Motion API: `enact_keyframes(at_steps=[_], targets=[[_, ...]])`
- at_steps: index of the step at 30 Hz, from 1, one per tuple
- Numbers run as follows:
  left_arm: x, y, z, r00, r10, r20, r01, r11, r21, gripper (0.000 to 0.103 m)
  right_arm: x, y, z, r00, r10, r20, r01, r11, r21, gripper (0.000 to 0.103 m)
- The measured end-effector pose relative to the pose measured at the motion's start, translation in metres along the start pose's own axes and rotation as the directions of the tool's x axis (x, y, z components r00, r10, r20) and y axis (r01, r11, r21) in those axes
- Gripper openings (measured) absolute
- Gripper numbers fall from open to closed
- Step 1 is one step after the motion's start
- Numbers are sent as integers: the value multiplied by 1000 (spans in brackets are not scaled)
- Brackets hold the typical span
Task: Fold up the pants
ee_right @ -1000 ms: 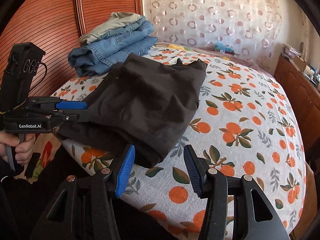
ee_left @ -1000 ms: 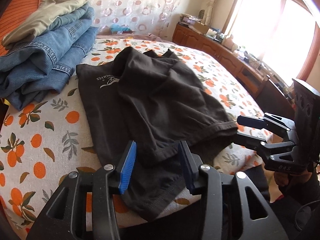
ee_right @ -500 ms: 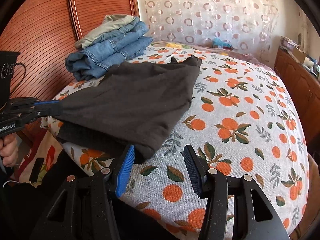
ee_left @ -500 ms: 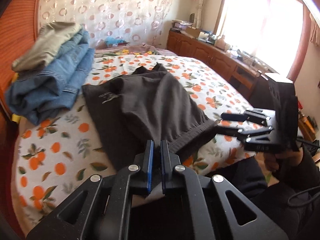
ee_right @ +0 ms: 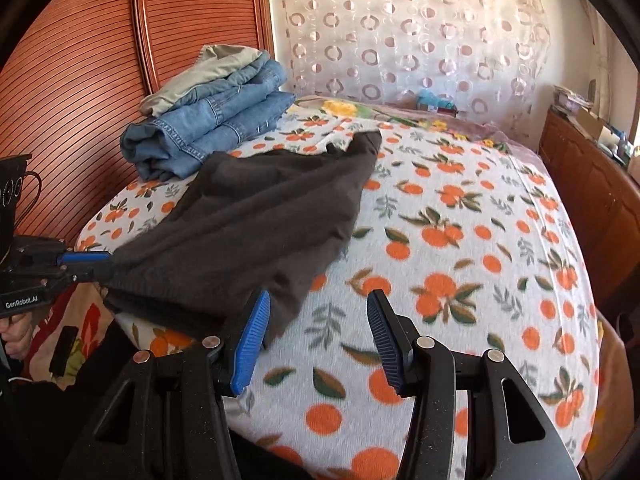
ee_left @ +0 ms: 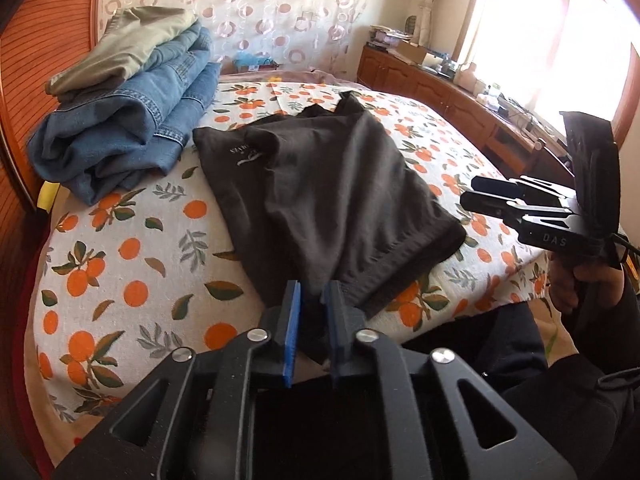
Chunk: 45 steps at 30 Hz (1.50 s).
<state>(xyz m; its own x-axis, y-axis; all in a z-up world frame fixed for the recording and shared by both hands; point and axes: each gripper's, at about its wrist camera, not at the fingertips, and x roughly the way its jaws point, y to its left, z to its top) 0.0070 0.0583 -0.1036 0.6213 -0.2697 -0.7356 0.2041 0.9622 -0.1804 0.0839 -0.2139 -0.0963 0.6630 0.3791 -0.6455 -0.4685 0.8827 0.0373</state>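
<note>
The near hem of the dark grey cotton pants (ee_left: 320,192) is being gripped by the slightly opening left gripper (ee_left: 313,320); the right gripper (ee_right: 318,344) is being held open, empty.

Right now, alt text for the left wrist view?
The left claw has a corner of the dark pants between its blue pads, its jaws opening slightly, over an orange-print bedsheet. The right claw, held in a hand, hovers empty past the pants' right edge. Folded jeans are stacked at the back left.
</note>
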Motion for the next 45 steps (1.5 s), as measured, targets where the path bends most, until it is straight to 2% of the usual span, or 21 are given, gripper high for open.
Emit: enact_keyframes(at_steps=[3,4,5,13,19,23,29,34,36,37,39,41,43,45], targets=[[4,3,9,1000,8,0,-8,1000,10,35,11,5,9,1000,3,11,-3,1000,-20,53],[6,3,13,1000,6,9,-6,1000,14,45,16,7,11,1000,3,11,-3,1000,-24,53],[8,4,17,1000,-2,12,2,1000,16,46,22,8,14,1000,3,10,-3,1000,-27,53],[43,22,70,999,1,40,-1,1000,17,46,65,-1,24,999,-32,-27,32,999,-6,53],[80,47,107,999,32,18,-32,999,-13,46,77,-17,24,997,-57,-45,59,997,52,53],[91,56,125,998,43,43,-42,999,-32,46,76,-19,24,998,-54,-23,56,996,73,53],[119,64,132,997,69,-17,-70,995,-64,44,72,-16,21,999,-52,-12,53,996,72,53],[125,57,125,997,75,-31,-76,996,-43,44,71,-18,18,999,-48,-12,49,996,69,53],[125,52,123,997,79,-24,-79,997,-25,40,71,-17,18,999,-51,-12,51,996,67,53],[126,49,122,996,81,-25,-81,997,-10,31,71,-17,18,999,-52,-10,52,996,68,53],[126,46,122,996,85,-21,-84,996,8,23,70,-18,18,999,-53,-8,54,996,70,53],[124,42,121,995,96,-8,-96,995,27,11,70,-18,17,999,-54,-8,54,996,72,53],[114,40,121,995,94,26,-95,995,33,8,70,-17,17,999,-53,-8,54,996,72,53],[96,41,124,988,122,91,-124,992,18,8,70,-17,17,999,-54,-7,54,996,72,53]])
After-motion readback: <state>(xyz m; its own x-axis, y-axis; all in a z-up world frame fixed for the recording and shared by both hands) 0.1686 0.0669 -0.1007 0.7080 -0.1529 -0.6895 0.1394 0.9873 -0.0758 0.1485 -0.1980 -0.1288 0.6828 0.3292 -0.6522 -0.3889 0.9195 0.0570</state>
